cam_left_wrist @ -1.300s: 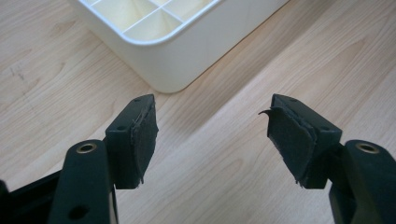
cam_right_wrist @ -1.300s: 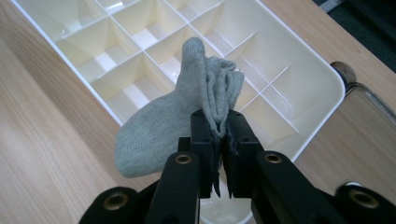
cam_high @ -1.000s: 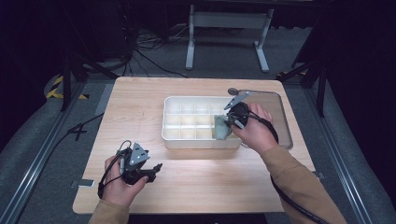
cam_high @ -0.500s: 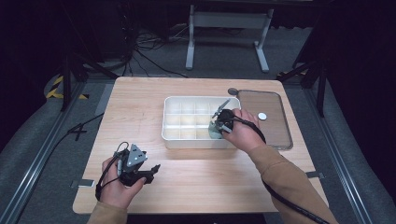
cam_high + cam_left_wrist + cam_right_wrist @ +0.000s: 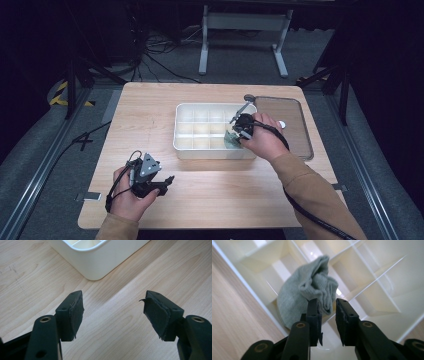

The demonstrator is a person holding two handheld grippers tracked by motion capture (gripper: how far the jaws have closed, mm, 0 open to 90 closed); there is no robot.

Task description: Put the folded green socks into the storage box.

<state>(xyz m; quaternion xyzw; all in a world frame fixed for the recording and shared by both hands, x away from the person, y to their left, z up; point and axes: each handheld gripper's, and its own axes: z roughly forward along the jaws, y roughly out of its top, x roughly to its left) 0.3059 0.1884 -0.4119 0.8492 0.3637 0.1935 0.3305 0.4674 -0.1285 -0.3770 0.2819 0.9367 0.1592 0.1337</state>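
Grey sock point(image 5: 308, 296) sits bunched in the near-right compartment of the white divided box point(image 5: 186, 145), draped on a divider. Your right gripper point(image 5: 327, 310) has just been opening, jaws parted a little with a fold of the sock between them, pads not pressing. Step looks like the drop-off; next, lift clear. Left gripper point(image 5: 112, 312) idles wide open, empty, over the tabletop point(image 5: 225, 200).

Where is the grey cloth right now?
The grey cloth lies bunched in a front-row compartment at the right end of the white box, just past the right gripper, whose jaws have just been opening off it.
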